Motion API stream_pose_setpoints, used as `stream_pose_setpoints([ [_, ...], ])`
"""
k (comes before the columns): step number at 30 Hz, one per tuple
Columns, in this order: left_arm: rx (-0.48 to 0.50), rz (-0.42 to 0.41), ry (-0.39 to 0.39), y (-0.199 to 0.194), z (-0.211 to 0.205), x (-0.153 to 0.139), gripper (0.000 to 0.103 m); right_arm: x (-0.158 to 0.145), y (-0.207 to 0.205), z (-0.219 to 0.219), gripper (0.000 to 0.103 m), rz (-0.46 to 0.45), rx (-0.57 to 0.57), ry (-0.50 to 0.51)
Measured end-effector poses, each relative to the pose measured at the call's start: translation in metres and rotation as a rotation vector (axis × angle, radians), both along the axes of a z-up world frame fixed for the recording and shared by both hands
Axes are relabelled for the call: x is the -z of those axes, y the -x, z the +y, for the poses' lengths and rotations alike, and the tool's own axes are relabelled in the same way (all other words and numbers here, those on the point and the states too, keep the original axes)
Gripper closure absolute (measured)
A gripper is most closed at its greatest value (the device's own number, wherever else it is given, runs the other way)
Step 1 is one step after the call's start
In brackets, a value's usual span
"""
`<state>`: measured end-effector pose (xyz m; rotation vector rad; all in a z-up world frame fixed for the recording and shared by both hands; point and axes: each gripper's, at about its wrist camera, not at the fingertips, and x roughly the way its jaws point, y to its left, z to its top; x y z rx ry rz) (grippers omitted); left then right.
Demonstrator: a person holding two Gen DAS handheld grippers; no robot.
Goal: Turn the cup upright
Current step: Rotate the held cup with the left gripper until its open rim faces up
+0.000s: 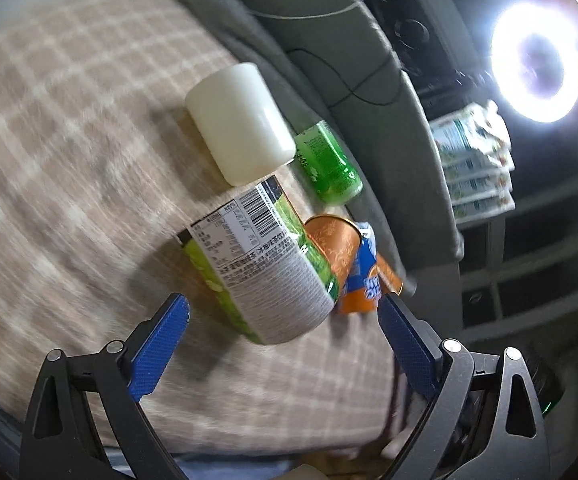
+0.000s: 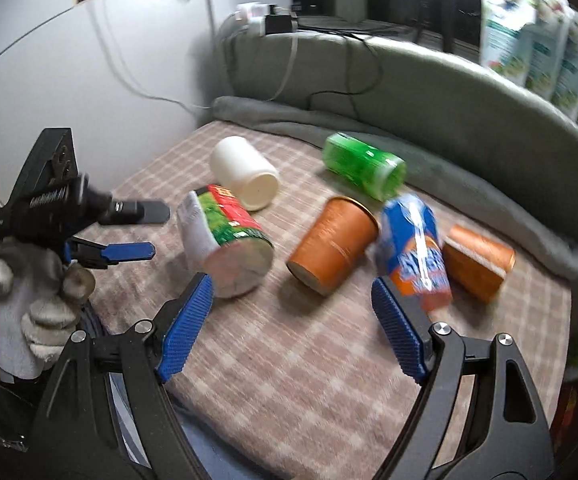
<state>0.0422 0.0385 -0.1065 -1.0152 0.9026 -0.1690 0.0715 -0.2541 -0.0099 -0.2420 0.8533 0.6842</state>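
Note:
Several cups lie on their sides on a checked beige cloth (image 2: 289, 360). A green, red and white labelled cup (image 2: 229, 248) lies nearest; in the left wrist view (image 1: 257, 264) it lies just beyond my open left gripper (image 1: 285, 312). Beside it lie an orange cup (image 2: 333, 248), a blue-and-orange cup (image 2: 417, 248), a second orange cup (image 2: 477, 260), a white cup (image 2: 245, 172) and a green cup (image 2: 361, 164). My right gripper (image 2: 293, 296) is open and empty, short of the orange cup. The left gripper (image 2: 137, 232) shows at the left, held by a gloved hand.
A grey padded rim (image 2: 449, 120) bounds the cloth at the back and right. Cables (image 2: 329, 92) run over it. Cartons (image 2: 549, 52) stand behind it at the right. A bright ring light (image 1: 537, 64) glares in the left wrist view.

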Motion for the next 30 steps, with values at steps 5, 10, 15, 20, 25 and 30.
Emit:
stream_pose_setpoints([
  [5,-0.046,0.050,0.030,-0.012,-0.006,0.009,0.008,0.006,-0.004,-0.018,0.019,0.013,0.050,-0.011],
  [10,-0.098,0.094,0.057,-0.019,-0.004,0.019,0.008,0.011,-0.005,-0.025,0.019,0.010,0.065,-0.011],
  [15,-0.142,0.118,0.023,-0.027,-0.002,0.025,0.008,0.017,-0.007,-0.028,0.019,0.009,0.071,-0.005],
  [20,-0.157,0.146,0.029,-0.035,0.001,0.034,0.008,0.020,-0.008,-0.028,0.019,0.003,0.075,0.003],
  [25,-0.136,0.151,0.016,-0.040,-0.004,0.036,0.015,0.023,-0.011,-0.030,0.019,-0.003,0.089,0.013],
  [30,-0.118,0.133,-0.016,-0.039,-0.006,0.032,0.016,0.025,-0.014,-0.032,0.019,-0.005,0.102,0.022],
])
